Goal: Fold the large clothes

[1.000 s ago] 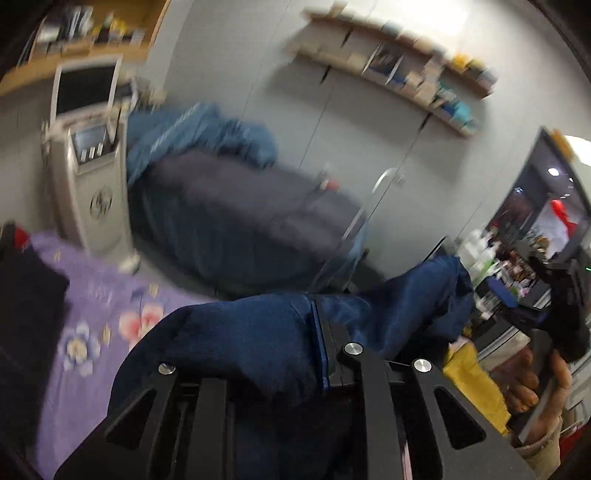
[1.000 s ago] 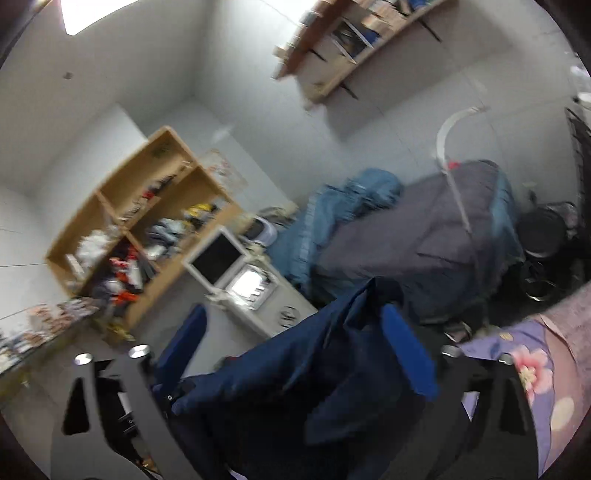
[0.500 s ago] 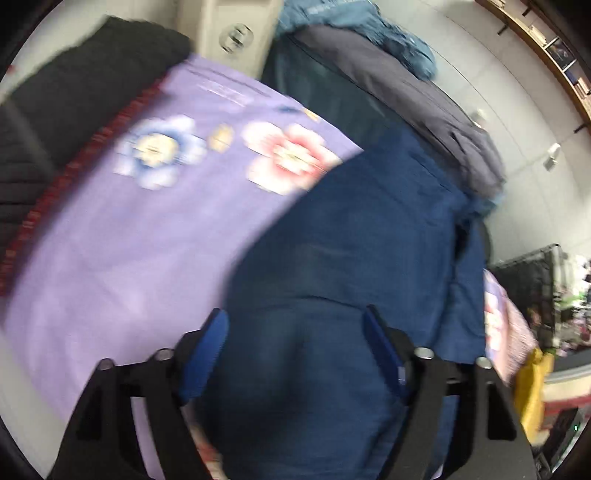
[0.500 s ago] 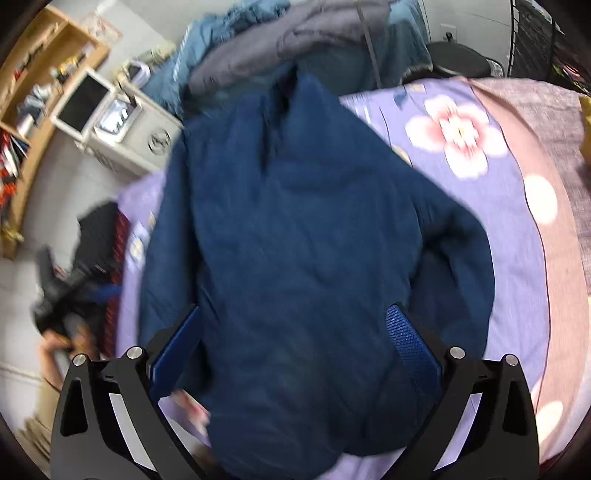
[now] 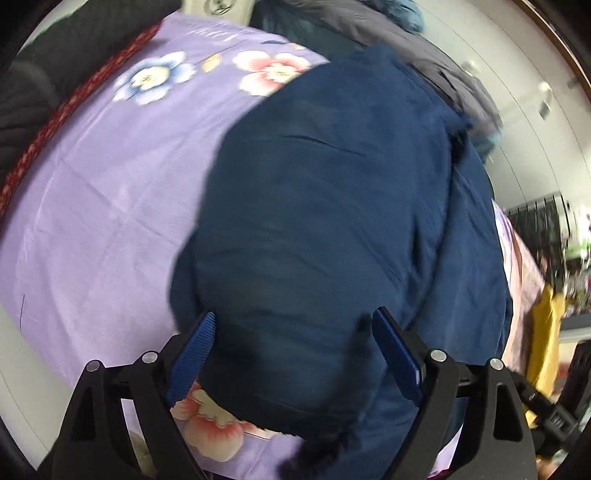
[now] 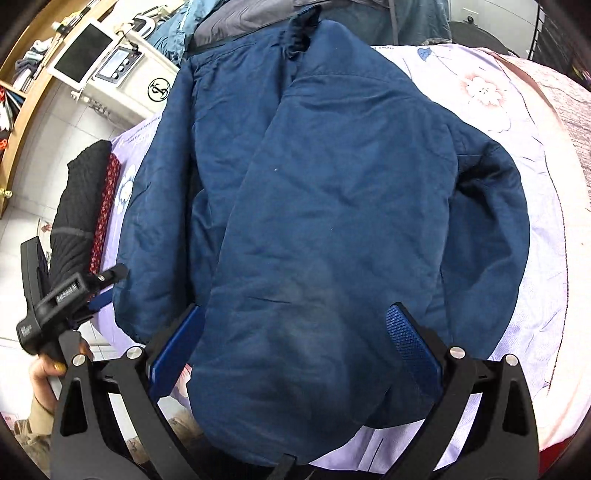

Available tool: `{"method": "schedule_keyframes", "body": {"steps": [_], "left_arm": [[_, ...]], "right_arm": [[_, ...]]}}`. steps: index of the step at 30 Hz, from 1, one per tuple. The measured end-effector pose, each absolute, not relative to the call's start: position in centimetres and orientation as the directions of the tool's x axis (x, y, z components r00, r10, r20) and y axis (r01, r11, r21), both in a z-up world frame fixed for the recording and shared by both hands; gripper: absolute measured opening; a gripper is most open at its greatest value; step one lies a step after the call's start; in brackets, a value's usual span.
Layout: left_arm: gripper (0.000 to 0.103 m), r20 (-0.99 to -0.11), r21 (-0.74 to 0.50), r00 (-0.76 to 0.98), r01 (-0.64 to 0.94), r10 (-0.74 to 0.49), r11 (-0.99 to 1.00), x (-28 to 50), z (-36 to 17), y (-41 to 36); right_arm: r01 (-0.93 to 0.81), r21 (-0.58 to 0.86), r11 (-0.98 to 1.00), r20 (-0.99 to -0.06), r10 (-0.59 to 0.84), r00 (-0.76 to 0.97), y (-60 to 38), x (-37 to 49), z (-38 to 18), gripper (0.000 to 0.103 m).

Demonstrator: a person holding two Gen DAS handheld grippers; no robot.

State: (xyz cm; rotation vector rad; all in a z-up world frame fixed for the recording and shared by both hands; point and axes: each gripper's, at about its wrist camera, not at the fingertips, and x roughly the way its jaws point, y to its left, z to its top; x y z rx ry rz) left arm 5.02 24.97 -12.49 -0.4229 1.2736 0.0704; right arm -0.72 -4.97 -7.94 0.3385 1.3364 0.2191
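Note:
A large navy blue padded jacket (image 6: 332,192) lies spread on a purple flowered bedsheet (image 6: 535,258), collar at the far end, one sleeve curving down the right side. It also fills the left wrist view (image 5: 332,221). My right gripper (image 6: 295,332) is open above the jacket's near hem, holding nothing. My left gripper (image 5: 291,339) is open above the jacket's near left part, holding nothing. The left gripper also shows at the left edge of the right wrist view (image 6: 107,291).
A black knitted garment with a red patterned band (image 6: 81,206) lies at the bed's left edge. A white machine with a screen (image 6: 110,70) and a grey-blue covered bed (image 6: 258,18) stand behind. A yellow garment (image 5: 546,332) hangs at the right.
Both grippers held the jacket up in the air a second ago. They have let it go and opened; the jacket now lies flat on the bed below them.

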Motion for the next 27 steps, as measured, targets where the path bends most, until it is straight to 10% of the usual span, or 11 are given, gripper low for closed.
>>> {"method": "schedule_keyframes", "body": {"steps": [10,18,27], "left_arm": [[0.094,-0.961,0.076,0.271,0.07,0.054,0.995,5.5,-15.2,16.0],[0.016,-0.937,0.21,0.306,0.112,0.168,0.971,7.3,-17.0,17.5],[0.014,-0.8,0.306,0.414,-0.341,0.434,0.889,15.2,-7.6,34.5]], "right_arm": [[0.067,0.354,0.933,-0.919,0.334,0.211,-5.3,-1.3,-7.9,0.098],[0.104,0.339,0.935,-0.926,0.313,0.21,-6.1,-1.6,-8.0,0.098],[-0.043,0.272,0.961,-0.941,0.275,0.197,-3.7,-2.0,-8.0,0.098]]}}
